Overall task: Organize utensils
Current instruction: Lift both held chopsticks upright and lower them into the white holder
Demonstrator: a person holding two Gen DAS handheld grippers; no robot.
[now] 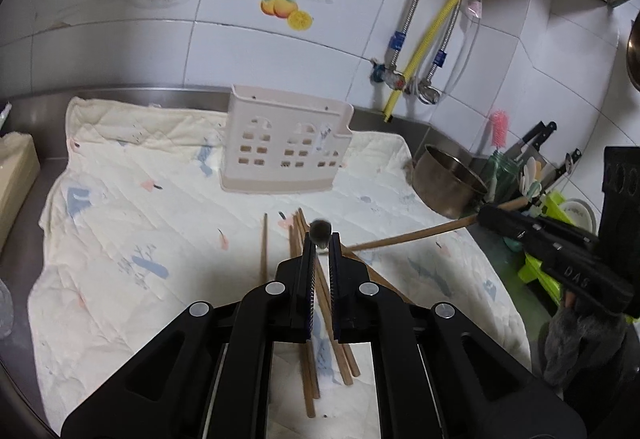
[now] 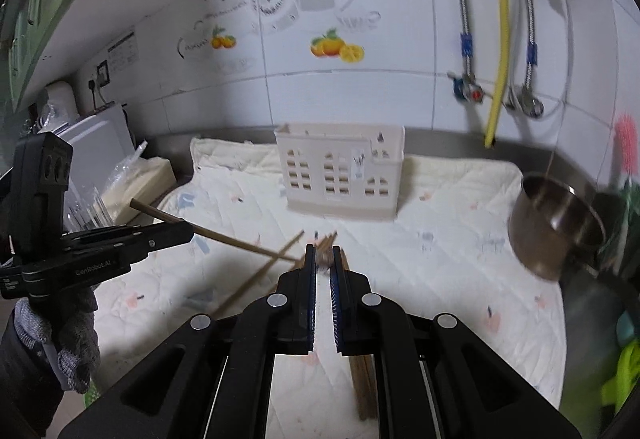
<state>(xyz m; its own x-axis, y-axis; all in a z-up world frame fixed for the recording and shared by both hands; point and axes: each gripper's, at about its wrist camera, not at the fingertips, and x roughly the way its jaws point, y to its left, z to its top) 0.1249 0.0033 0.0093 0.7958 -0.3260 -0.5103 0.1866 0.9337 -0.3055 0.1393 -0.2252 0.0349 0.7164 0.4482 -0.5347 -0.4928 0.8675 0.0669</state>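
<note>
My left gripper is shut on a wooden chopstick that shows only as a blurred round end between its tips. From the right wrist view that chopstick slants through the left gripper, held by a gloved hand. My right gripper is shut on a second chopstick, a brown blur between its tips. In the left wrist view this chopstick runs out of the right gripper toward my left fingertips. Several loose chopsticks lie on the quilted cloth below. A cream holder with window cut-outs stands behind them.
A steel pot sits at the cloth's right edge, with knives, a pink brush and a green rack beyond. A cream box stands at the left. Hoses hang on the tiled wall.
</note>
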